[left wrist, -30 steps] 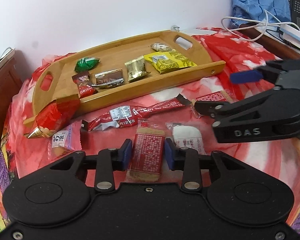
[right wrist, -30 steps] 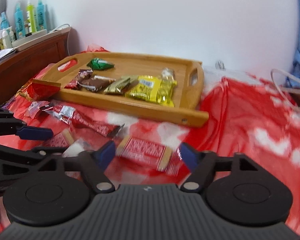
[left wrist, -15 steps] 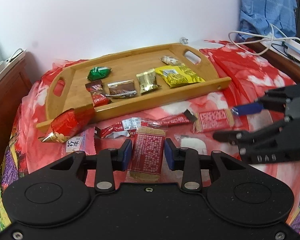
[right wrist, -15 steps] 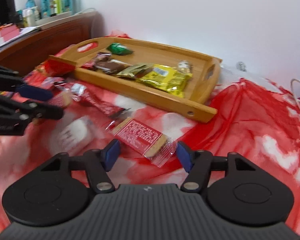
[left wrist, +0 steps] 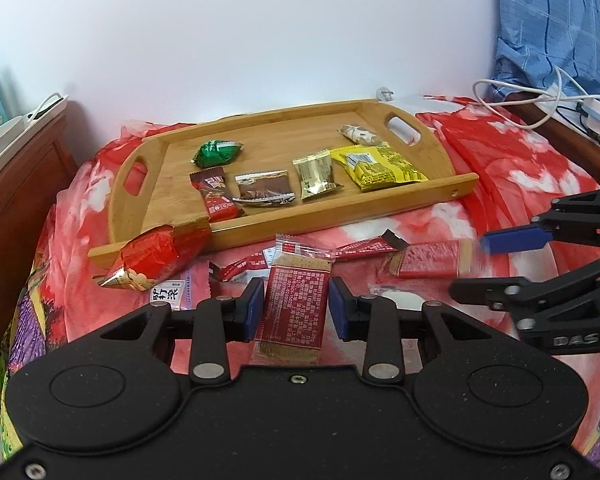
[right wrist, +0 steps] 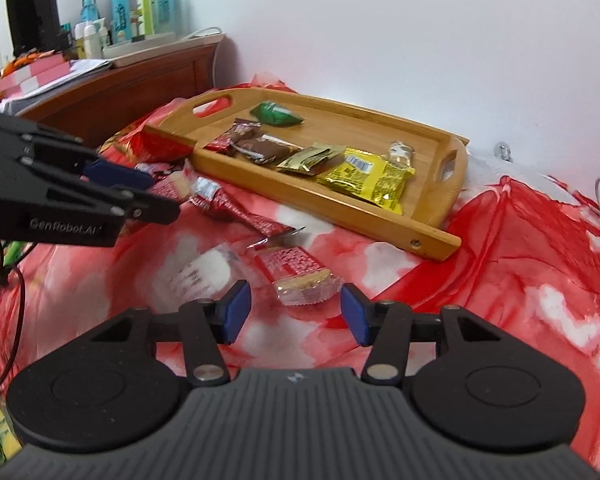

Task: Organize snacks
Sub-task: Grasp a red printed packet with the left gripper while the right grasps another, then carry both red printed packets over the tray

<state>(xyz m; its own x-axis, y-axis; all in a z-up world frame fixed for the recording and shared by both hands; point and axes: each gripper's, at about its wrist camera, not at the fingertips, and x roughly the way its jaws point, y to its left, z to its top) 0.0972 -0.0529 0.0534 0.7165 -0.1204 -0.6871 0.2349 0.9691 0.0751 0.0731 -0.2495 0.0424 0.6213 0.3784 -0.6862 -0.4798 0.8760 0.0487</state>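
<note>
My left gripper (left wrist: pixel 296 311) is shut on a red biscuit packet (left wrist: pixel 296 300) and holds it above the red cloth, in front of the wooden tray (left wrist: pixel 340 216). The tray holds several snacks, among them a green packet (left wrist: pixel 217 152) and a yellow packet (left wrist: pixel 380 166). My right gripper (right wrist: pixel 294 314) is open, just in front of a second red biscuit packet (right wrist: pixel 296 270) that lies on the cloth; that packet also shows in the left wrist view (left wrist: pixel 430 264). The right gripper also shows in the left wrist view (left wrist: pixel 500 264).
On the cloth lie a red foil bag (left wrist: pixel 156 256) against the tray's near left corner, a long red wrapper (right wrist: pixel 236 212), a white wrapped snack (right wrist: pixel 204 274) and a pink packet (left wrist: pixel 168 294). A wooden cabinet (right wrist: pixel 112 92) with bottles stands left; cables (left wrist: pixel 540 96) lie right.
My left gripper has lifted the red biscuit packet off the cloth and drawn back. My right gripper has swung round to the second biscuit packet and stays open.
</note>
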